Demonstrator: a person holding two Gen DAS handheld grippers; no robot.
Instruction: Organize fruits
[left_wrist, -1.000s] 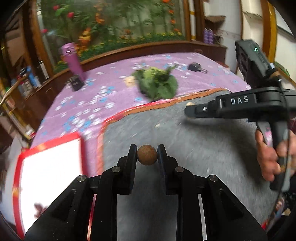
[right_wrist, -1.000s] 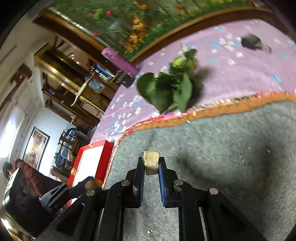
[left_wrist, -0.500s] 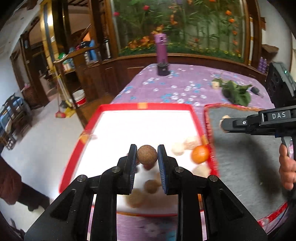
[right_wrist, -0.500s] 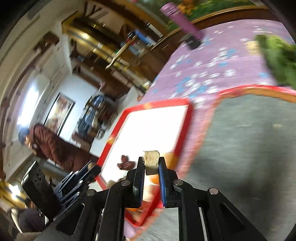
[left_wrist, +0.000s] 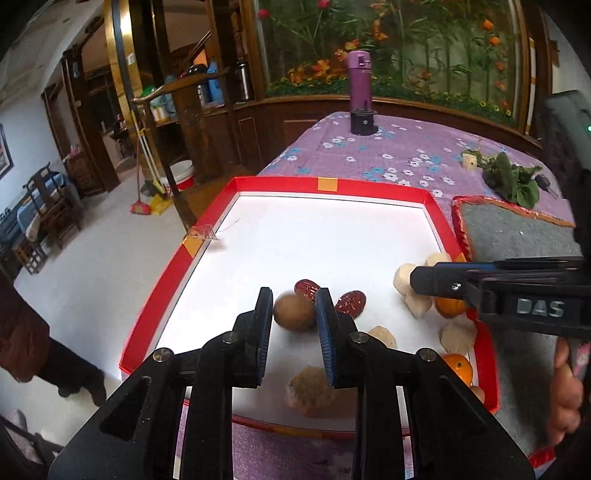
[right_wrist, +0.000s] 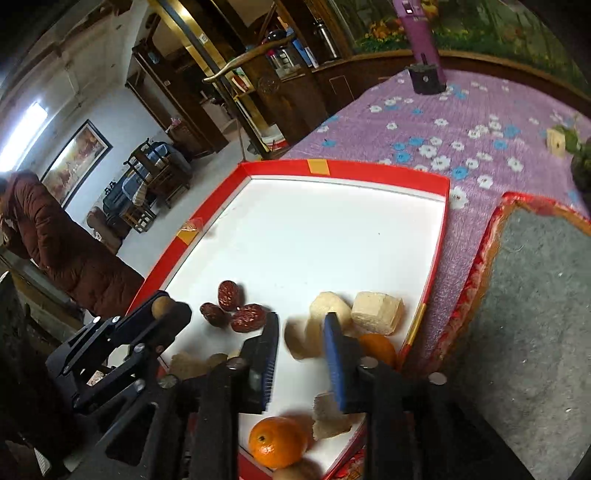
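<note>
A white tray with a red rim (left_wrist: 328, 183) (right_wrist: 317, 166) holds red dates (left_wrist: 306, 288) (right_wrist: 229, 290), oranges (left_wrist: 460, 369) (right_wrist: 277, 441) and pale chunks (left_wrist: 413, 295) (right_wrist: 376, 312). My left gripper (left_wrist: 293, 306) (right_wrist: 166, 310) hangs over the tray's near left part. Its jaws are opening, but the pads still touch a brown round fruit (left_wrist: 294, 314) (right_wrist: 162, 306). My right gripper (right_wrist: 301, 325) (left_wrist: 421, 284) is over the tray's right side with its jaws opening. A blurred pale chunk (right_wrist: 303, 339) sits loose between them.
A grey mat (left_wrist: 517, 232) (right_wrist: 535, 295) lies right of the tray on the purple flowered cloth. Leafy greens (left_wrist: 513, 181), a pale cube (left_wrist: 469, 161) and a purple bottle (left_wrist: 360, 81) stand farther back. A person in a brown coat (right_wrist: 55, 240) stands left of the table.
Both grippers swung left from the grey mat to over the tray. The right jaws parted and the pale chunk came free. The left gripper still carries the brown fruit.
</note>
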